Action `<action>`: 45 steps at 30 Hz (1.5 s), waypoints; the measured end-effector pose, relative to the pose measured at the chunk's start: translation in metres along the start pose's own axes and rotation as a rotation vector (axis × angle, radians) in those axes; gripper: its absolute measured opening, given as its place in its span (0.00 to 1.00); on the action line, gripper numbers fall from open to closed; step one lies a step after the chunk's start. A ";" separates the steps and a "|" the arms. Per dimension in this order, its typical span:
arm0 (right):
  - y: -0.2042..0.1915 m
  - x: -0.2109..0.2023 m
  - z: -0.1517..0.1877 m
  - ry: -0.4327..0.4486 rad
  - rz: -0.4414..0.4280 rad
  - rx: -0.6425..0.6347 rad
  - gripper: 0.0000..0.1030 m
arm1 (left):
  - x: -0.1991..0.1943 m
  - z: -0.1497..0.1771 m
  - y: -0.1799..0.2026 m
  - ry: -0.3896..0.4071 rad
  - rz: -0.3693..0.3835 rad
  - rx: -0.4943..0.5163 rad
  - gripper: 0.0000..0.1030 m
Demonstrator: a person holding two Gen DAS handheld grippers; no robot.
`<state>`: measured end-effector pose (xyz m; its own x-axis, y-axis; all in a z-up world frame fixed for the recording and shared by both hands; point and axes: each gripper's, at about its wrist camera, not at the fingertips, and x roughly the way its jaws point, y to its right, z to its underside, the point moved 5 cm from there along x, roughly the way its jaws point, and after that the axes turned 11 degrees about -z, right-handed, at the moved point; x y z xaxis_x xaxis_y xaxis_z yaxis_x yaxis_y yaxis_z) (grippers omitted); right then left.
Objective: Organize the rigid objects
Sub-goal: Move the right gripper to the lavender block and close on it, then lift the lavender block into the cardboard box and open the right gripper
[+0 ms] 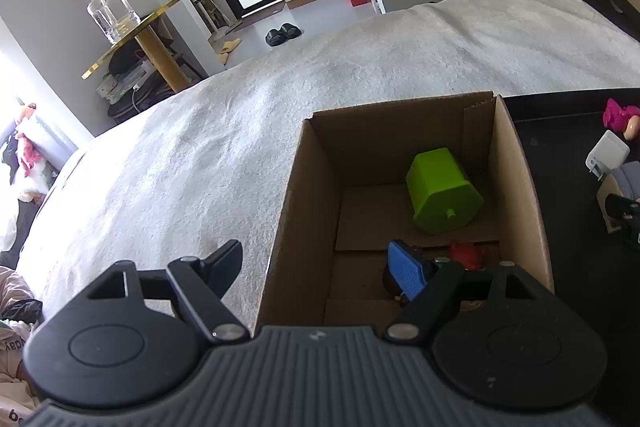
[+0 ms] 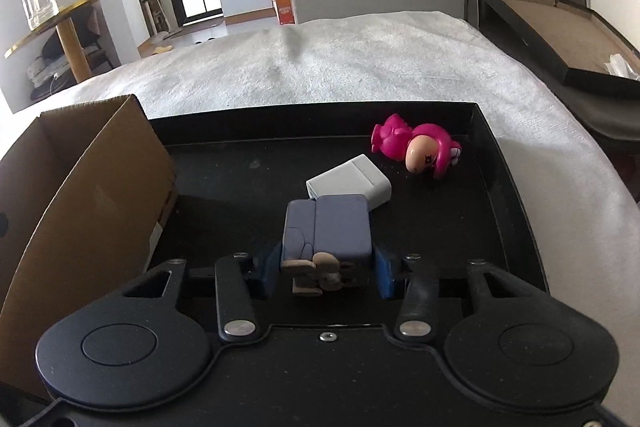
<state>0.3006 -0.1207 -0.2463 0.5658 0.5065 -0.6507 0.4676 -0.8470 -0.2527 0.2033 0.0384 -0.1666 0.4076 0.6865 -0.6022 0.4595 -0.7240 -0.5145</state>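
The right gripper (image 2: 326, 273) jaws are clamping the grey-blue block figure (image 2: 326, 231) on the black tray (image 2: 516, 179), at 7 o'clock from the white box (image 2: 352, 183); lifting straight should clear the cardboard box (image 1: 520, 195), where the left gripper (image 1: 320, 267) jaws are hanging wide apart, empty.

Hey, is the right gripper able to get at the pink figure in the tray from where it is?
Probably not yet. The right gripper sits around a grey-blue block toy, and the white box lies between it and the pink figure. Nothing covers the figure from above.
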 end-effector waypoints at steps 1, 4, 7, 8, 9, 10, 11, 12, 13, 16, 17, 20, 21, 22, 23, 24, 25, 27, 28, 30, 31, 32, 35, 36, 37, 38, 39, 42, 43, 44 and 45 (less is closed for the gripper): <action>0.000 -0.002 0.001 -0.003 -0.006 0.001 0.43 | 0.000 0.000 0.000 0.001 0.001 -0.002 0.77; 0.000 -0.008 0.001 0.000 -0.010 -0.002 0.43 | 0.000 0.000 -0.001 0.003 0.005 -0.007 0.77; -0.001 -0.016 -0.001 0.009 -0.019 -0.005 0.42 | -0.001 0.001 -0.002 0.003 0.013 -0.014 0.77; -0.002 -0.018 -0.002 0.014 -0.021 -0.006 0.42 | -0.002 0.001 -0.003 0.004 0.015 -0.017 0.77; -0.003 -0.021 -0.004 0.020 -0.022 -0.010 0.42 | -0.002 0.001 -0.003 0.005 0.018 -0.020 0.77; -0.004 -0.024 -0.005 0.026 -0.023 -0.013 0.42 | -0.003 0.001 -0.005 0.006 0.020 -0.022 0.77; -0.005 -0.025 -0.008 0.030 -0.024 -0.014 0.42 | -0.003 0.001 -0.006 0.007 0.022 -0.025 0.77; -0.006 -0.028 -0.010 0.036 -0.027 -0.014 0.42 | -0.003 0.001 -0.006 0.007 0.023 -0.029 0.77; -0.008 -0.031 -0.012 0.044 -0.028 -0.015 0.42 | -0.003 0.002 -0.007 0.006 0.026 -0.033 0.77; -0.012 -0.038 -0.021 0.067 -0.036 -0.016 0.42 | -0.003 0.002 -0.011 0.006 0.029 -0.048 0.77; -0.014 -0.041 -0.025 0.076 -0.040 -0.017 0.42 | -0.003 0.002 -0.013 0.006 0.030 -0.053 0.77; -0.020 -0.049 -0.034 0.102 -0.047 -0.027 0.42 | -0.003 0.004 -0.018 0.006 0.037 -0.068 0.77; -0.023 -0.051 -0.038 0.110 -0.050 -0.030 0.42 | -0.003 0.004 -0.020 0.006 0.039 -0.072 0.77; -0.026 -0.053 -0.041 0.119 -0.056 -0.031 0.42 | -0.002 0.005 -0.021 0.006 0.042 -0.076 0.77; -0.029 -0.055 -0.044 0.126 -0.062 -0.032 0.42 | -0.002 0.005 -0.022 0.006 0.044 -0.079 0.77; -0.032 -0.057 -0.047 0.133 -0.067 -0.035 0.42 | -0.001 0.005 -0.023 0.007 0.048 -0.083 0.77; -0.034 -0.058 -0.050 0.139 -0.069 -0.039 0.42 | -0.001 0.005 -0.025 0.007 0.050 -0.087 0.77; -0.040 -0.061 -0.053 0.150 -0.075 -0.051 0.42 | 0.000 0.006 -0.028 0.006 0.054 -0.097 0.77; -0.044 -0.061 -0.055 0.154 -0.080 -0.057 0.42 | 0.001 0.007 -0.029 0.005 0.056 -0.102 0.77; -0.050 -0.061 -0.058 0.159 -0.091 -0.061 0.43 | 0.002 0.008 -0.033 0.005 0.063 -0.111 0.77; -0.053 -0.061 -0.059 0.163 -0.096 -0.064 0.43 | 0.003 0.009 -0.034 0.004 0.065 -0.115 0.77; -0.056 -0.062 -0.061 0.167 -0.101 -0.070 0.43 | 0.003 0.010 -0.035 0.002 0.068 -0.119 0.77; -0.067 -0.062 -0.063 0.181 -0.117 -0.088 0.43 | 0.006 0.013 -0.038 -0.004 0.075 -0.129 0.77; -0.069 -0.062 -0.064 0.186 -0.123 -0.092 0.43 | 0.007 0.013 -0.039 -0.004 0.078 -0.132 0.77; -0.073 -0.062 -0.065 0.191 -0.130 -0.095 0.43 | 0.007 0.014 -0.040 -0.005 0.079 -0.134 0.77; -0.075 -0.063 -0.065 0.195 -0.135 -0.098 0.42 | 0.008 0.015 -0.042 -0.007 0.080 -0.139 0.77; -0.078 -0.064 -0.065 0.197 -0.140 -0.101 0.43 | 0.009 0.016 -0.043 -0.009 0.082 -0.143 0.77; -0.087 -0.064 -0.066 0.201 -0.153 -0.116 0.43 | 0.013 0.018 -0.048 -0.017 0.088 -0.156 0.77; -0.090 -0.063 -0.066 0.201 -0.157 -0.121 0.43 | 0.014 0.019 -0.049 -0.020 0.092 -0.159 0.77; -0.093 -0.063 -0.066 0.200 -0.161 -0.125 0.43 | 0.015 0.021 -0.050 -0.023 0.095 -0.161 0.77; -0.096 -0.062 -0.066 0.200 -0.167 -0.130 0.43 | 0.016 0.022 -0.050 -0.026 0.098 -0.163 0.77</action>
<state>0.2653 -0.0601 -0.1340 0.5904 0.6698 -0.4503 0.6413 -0.7281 -0.2421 0.1697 0.0841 -0.1636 0.4370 0.6100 -0.6610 0.5415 -0.7652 -0.3482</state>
